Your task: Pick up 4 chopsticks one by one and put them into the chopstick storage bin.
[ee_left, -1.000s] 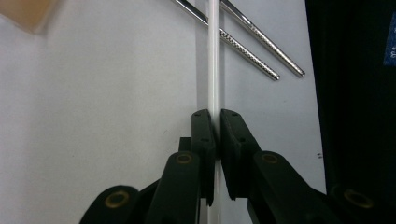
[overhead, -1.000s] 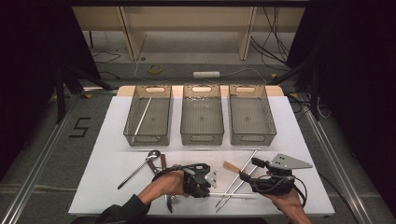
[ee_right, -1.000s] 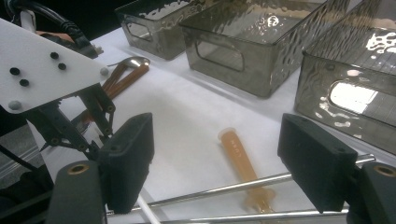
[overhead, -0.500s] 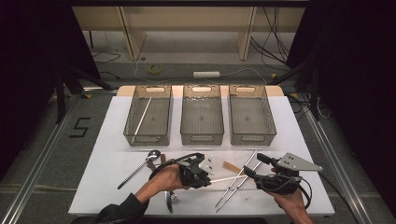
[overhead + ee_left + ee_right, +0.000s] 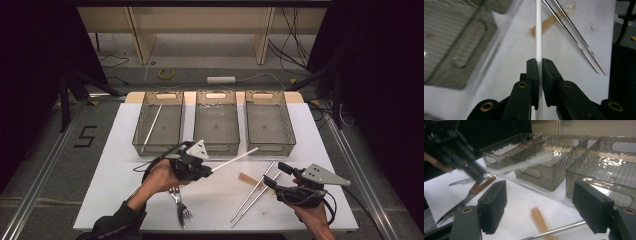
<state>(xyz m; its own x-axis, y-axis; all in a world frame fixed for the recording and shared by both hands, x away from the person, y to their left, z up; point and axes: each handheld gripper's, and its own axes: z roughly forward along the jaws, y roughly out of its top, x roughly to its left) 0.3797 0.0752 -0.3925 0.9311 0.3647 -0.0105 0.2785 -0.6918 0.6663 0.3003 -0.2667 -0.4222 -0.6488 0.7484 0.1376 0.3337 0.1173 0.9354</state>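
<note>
**White rod lifted, pinched near one end**

The left tongs (image 5: pixel 209 170) are closed on a thin white rod (image 5: pixel 235 161), held clear of the counter (image 5: pixel 125 165) just in front of the middle bin (image 5: pixel 216 144). In the left gripper view the two black pads clamp the rod (image 5: pixel 538 30) squarely between them, and it runs straight ahead with no sag.

Judging by that straight line, the rod is stiff and very light. It looks smooth and round, so it could roll or pivot in the pads if the grip loosens. The hold sits close to one end, leaving most of the length sticking out toward the right; the far tip will swing wide with any small wrist turn and could knock a bin rim. A matching white rod (image 5: pixel 151 128) lies in the left bin (image 5: pixel 141 145), the likely destination.

The left hand (image 5: pixel 161 176) reaches in from the lower left, forearm angled up and right, tongs roughly level and pointing right.

The right tongs (image 5: pixel 275 176) stand wide open and empty, low over the right side of the counter near two metal rods (image 5: pixel 253 194) and a small tan stick (image 5: pixel 248 179). A fork (image 5: pixel 181 206) lies below the left hand.
</note>
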